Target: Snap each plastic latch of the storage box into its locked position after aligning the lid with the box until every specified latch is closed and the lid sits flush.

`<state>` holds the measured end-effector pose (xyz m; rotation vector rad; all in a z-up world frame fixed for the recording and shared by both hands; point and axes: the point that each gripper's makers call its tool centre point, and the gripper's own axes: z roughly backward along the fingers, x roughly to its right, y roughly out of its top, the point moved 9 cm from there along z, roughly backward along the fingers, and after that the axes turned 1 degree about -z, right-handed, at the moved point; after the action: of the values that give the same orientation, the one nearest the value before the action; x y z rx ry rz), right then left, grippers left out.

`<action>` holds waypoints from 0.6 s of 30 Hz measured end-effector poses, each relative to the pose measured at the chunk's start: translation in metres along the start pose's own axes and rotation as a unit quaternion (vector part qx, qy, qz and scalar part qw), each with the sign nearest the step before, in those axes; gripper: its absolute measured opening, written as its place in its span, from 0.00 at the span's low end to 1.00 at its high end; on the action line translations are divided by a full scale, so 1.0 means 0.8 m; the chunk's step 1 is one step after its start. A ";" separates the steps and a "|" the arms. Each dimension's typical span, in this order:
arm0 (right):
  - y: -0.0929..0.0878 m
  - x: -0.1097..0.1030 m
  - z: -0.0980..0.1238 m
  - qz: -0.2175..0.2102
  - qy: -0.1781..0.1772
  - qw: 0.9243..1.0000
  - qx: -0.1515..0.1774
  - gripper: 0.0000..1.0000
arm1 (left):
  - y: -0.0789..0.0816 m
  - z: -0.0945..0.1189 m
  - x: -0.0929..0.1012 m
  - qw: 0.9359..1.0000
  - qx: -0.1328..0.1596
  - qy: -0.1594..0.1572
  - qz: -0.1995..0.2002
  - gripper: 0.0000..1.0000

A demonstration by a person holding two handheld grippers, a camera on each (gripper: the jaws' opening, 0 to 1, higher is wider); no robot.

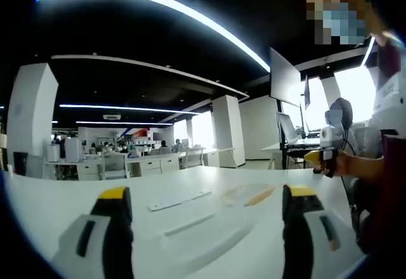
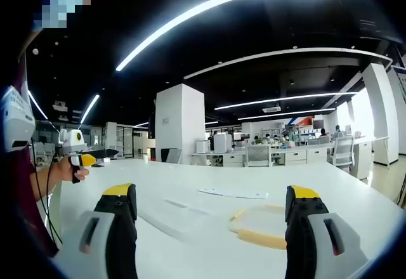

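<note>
A clear, shallow storage box [image 1: 246,195] with tan latches lies on the white table [image 1: 76,196] ahead of my left gripper [image 1: 206,193], whose jaws stand wide apart with nothing between them. In the right gripper view the same box [image 2: 263,225] rests low on the table [image 2: 355,190], just ahead of the right jaw. My right gripper [image 2: 211,191] is open and holds nothing. Each gripper appears in the other's view, held in a hand above the table: the right gripper [image 1: 317,158] and the left gripper [image 2: 95,155]. Neither touches the box.
Flat white strips [image 1: 181,201] [image 2: 231,193] lie on the table beyond the box. A person's dark red sleeve [image 1: 387,196] is at the table's side. A monitor [image 1: 285,76] stands at the back; office desks, chairs and white pillars [image 2: 181,123] lie beyond.
</note>
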<state>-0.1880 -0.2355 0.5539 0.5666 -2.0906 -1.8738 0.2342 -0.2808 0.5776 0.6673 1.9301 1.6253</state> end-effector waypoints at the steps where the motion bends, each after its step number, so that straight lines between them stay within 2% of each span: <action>1: 0.000 0.001 0.001 0.001 -0.001 1.000 0.000 1.00 | 0.000 -0.001 0.000 1.000 -0.001 0.000 0.000 0.99; 7: 0.000 0.006 0.005 -0.005 -0.002 1.000 0.003 1.00 | -0.001 -0.001 0.006 1.000 -0.003 -0.011 0.021 0.99; 18: -0.005 0.010 0.009 -0.010 0.003 1.000 0.010 1.00 | 0.008 -0.023 0.013 1.000 -0.002 -0.027 0.014 1.00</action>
<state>-0.1979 -0.2333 0.5486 0.5997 -2.1100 -1.8627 0.2141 -0.2860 0.5858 0.7321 1.8878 1.6106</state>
